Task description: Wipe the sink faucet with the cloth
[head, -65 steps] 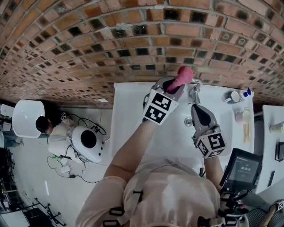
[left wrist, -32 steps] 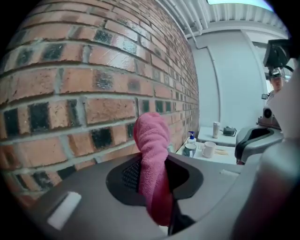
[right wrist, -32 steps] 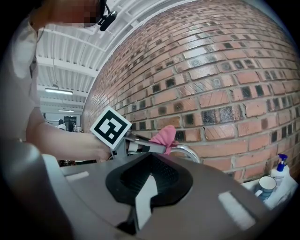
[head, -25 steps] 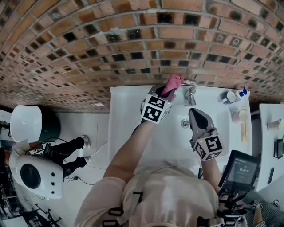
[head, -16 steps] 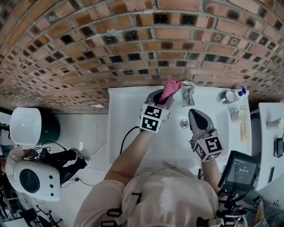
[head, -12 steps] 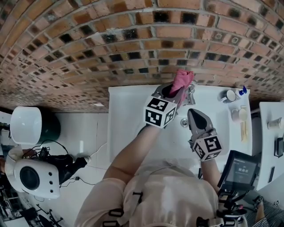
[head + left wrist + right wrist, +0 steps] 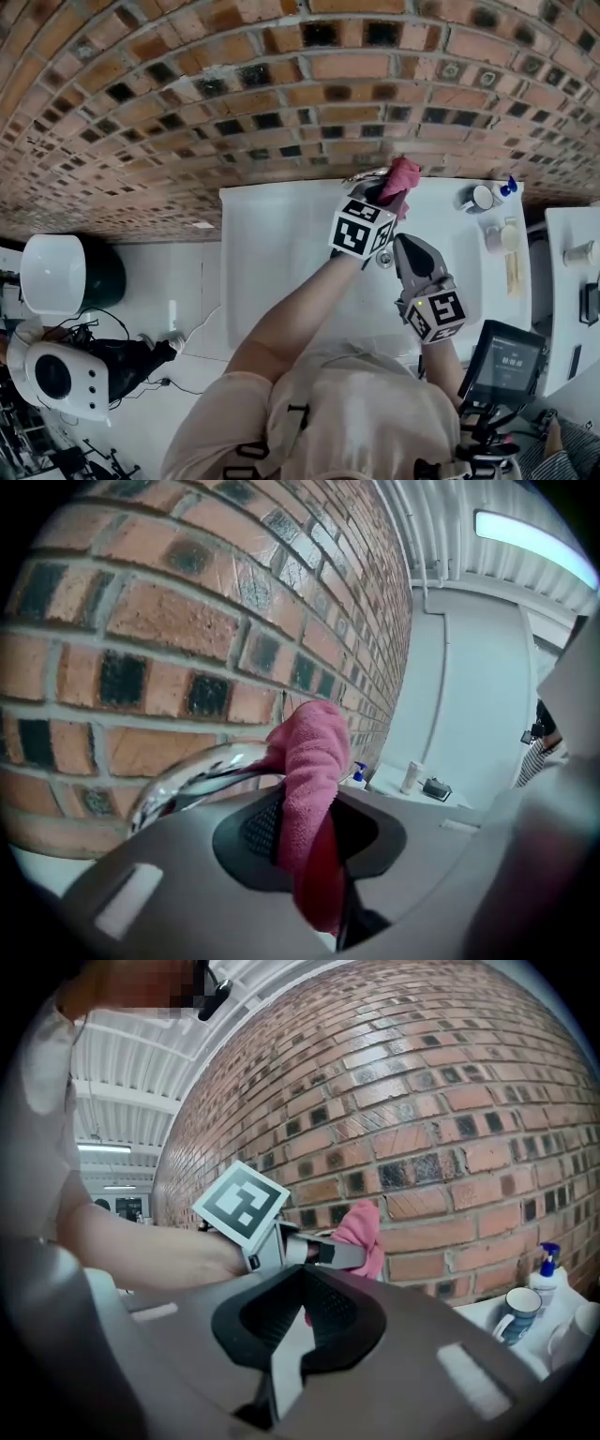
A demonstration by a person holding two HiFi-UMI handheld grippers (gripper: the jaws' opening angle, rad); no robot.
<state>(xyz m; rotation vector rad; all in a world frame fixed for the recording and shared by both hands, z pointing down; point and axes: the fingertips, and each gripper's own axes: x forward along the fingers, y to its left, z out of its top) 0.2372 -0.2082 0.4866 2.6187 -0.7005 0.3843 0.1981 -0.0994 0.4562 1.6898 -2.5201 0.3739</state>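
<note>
A pink cloth [image 7: 401, 177] is pinched in my left gripper [image 7: 389, 193], which is shut on it at the back of the white sink [image 7: 272, 246], against the brick wall. In the left gripper view the cloth [image 7: 309, 789] stands up between the jaws and lies against the chrome faucet spout [image 7: 183, 782]. From the head view only a bit of faucet [image 7: 367, 175] shows beside the cloth. My right gripper [image 7: 405, 243] hovers over the basin just in front, jaws together and empty. The right gripper view looks at the left gripper [image 7: 319, 1252] and the cloth [image 7: 361, 1230].
A mug [image 7: 475, 198], a blue-topped spray bottle [image 7: 507, 190] and small containers stand on the sink's right ledge. The drain [image 7: 383, 261] lies between the grippers. A tablet [image 7: 511, 359] sits low at the right. The brick wall [image 7: 281, 103] is close behind the faucet.
My left gripper has carried the cloth to the right along the faucet, and its marker cube has rolled a little. The right gripper has stayed where it was.
</note>
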